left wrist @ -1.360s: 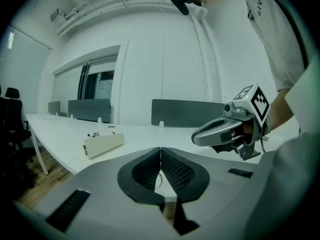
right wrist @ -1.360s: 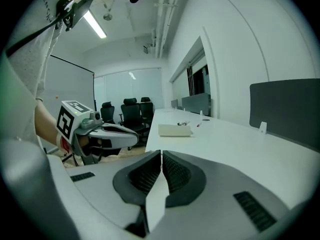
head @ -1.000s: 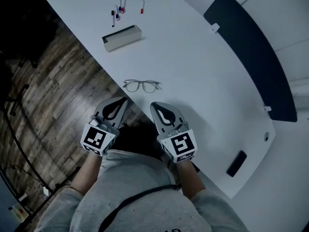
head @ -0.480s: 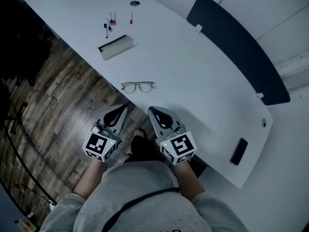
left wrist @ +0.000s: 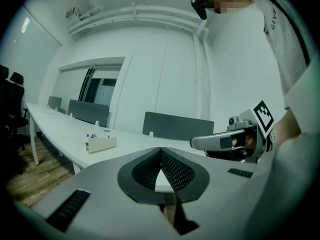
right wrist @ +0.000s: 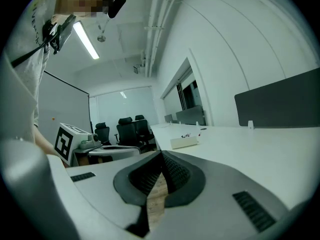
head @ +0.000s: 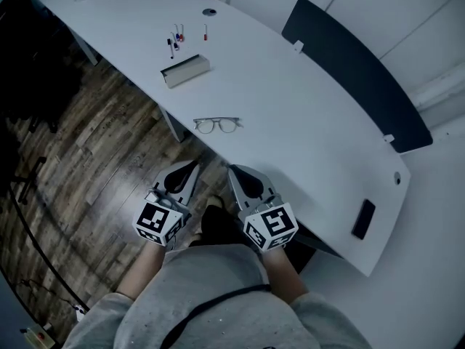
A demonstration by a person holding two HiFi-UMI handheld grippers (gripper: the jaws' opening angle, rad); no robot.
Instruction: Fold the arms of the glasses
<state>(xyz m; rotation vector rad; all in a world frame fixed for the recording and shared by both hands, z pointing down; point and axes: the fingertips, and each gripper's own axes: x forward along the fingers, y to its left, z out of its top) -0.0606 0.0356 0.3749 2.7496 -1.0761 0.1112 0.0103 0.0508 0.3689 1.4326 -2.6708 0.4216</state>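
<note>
Glasses lie on the white tabletop, just inside its near long edge and lenses towards the person, with nothing touching them. The left gripper and the right gripper hang side by side off that edge, over the wooden floor, near the glasses but apart from them. Each gripper's own view shows its 2 jaws pressed together with nothing between them. The main risk, as I judge it, comes from how close the glasses sit to the edge: they look thin and light, so a nudge from a closed tip, or a sideways pull on 1 arm with the frame unsteadied, could slide them off onto the floor. Pinching a lens instead of an arm, or forcing a hinge at an angle, could also bend the frame. The glasses are too small in the head view to tell whether their arms stand out or lie folded behind the lenses, so the scene fits both glasses waiting to be folded and glasses set down folded. Neither gripper view shows them at all, only the box and pens towards the far left corner.
</note>
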